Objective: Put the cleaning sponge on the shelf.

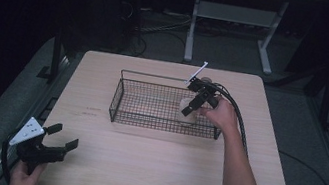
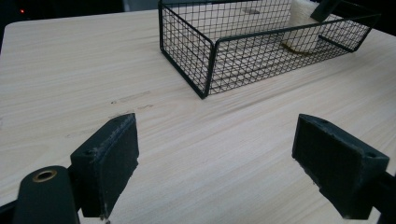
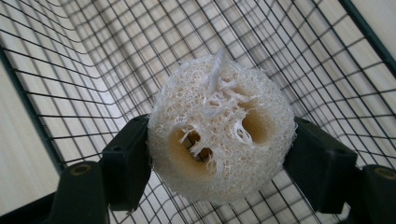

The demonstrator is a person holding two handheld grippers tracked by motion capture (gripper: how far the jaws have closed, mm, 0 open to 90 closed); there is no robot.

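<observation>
Now the right claw [image 3: 219,154], clamping the loofah [image 3: 219,130], is lowering it into the wire basket [image 1: 123,97]; releasing seems next, while the left claw [image 2: 217,158] is idling with jaws apart.

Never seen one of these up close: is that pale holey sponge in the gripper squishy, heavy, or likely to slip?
The loofah sponge looks like open, airy fibre, so probably light. Its rough weave likely grips the right gripper's pads well. It seems springy rather than fragile.

Your right gripper [image 1: 194,103] reaches far forward, arm outstretched, fingers clamped; your left gripper [image 1: 59,140] sits low, fingers spread wide.
</observation>
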